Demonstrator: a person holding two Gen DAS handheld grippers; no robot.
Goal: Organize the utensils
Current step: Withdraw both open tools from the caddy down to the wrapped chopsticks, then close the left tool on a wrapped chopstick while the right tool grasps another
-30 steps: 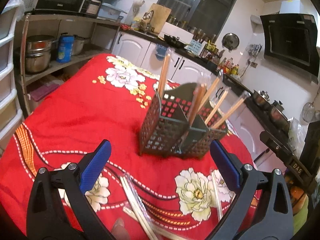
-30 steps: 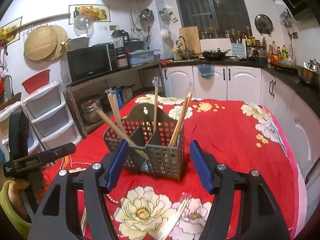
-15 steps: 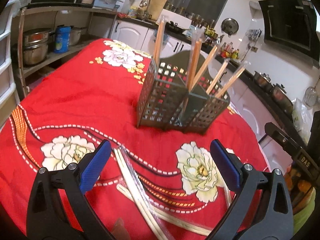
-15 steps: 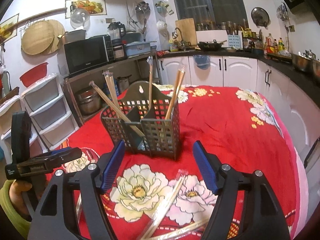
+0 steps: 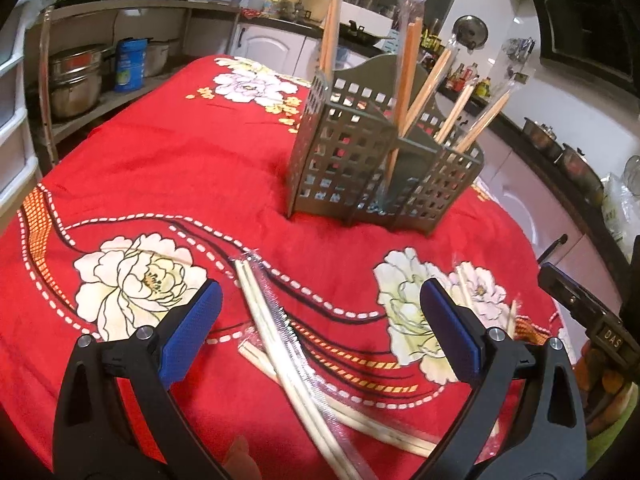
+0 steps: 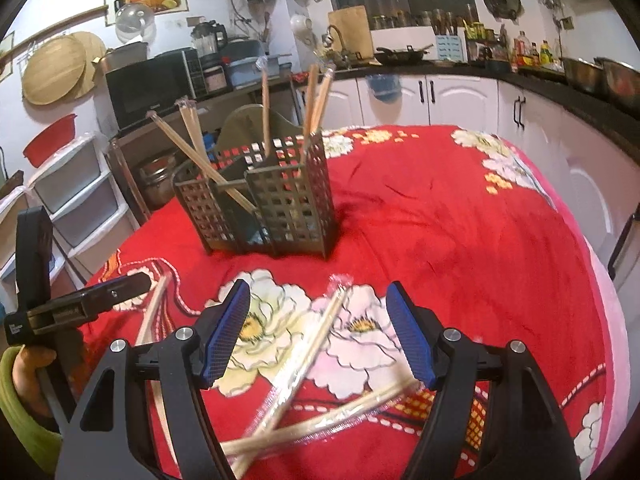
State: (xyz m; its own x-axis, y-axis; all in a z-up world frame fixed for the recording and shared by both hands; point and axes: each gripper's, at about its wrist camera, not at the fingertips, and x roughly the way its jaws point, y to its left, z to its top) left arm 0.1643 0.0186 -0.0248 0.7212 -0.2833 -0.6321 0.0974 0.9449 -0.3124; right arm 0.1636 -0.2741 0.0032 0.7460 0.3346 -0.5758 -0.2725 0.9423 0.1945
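- Left wrist view: my left gripper [image 5: 318,326] had dropped closer to the red cloth [image 5: 180,168], jaws apart and empty. Wrapped chopsticks [image 5: 280,336] lay loose in front of the caddy [image 5: 360,168], now between my pads.
- Right wrist view: my right gripper [image 6: 318,334] had dropped too, jaws apart and empty, over another wrapped pair [image 6: 308,352] in front of the caddy. Pickup looked next.
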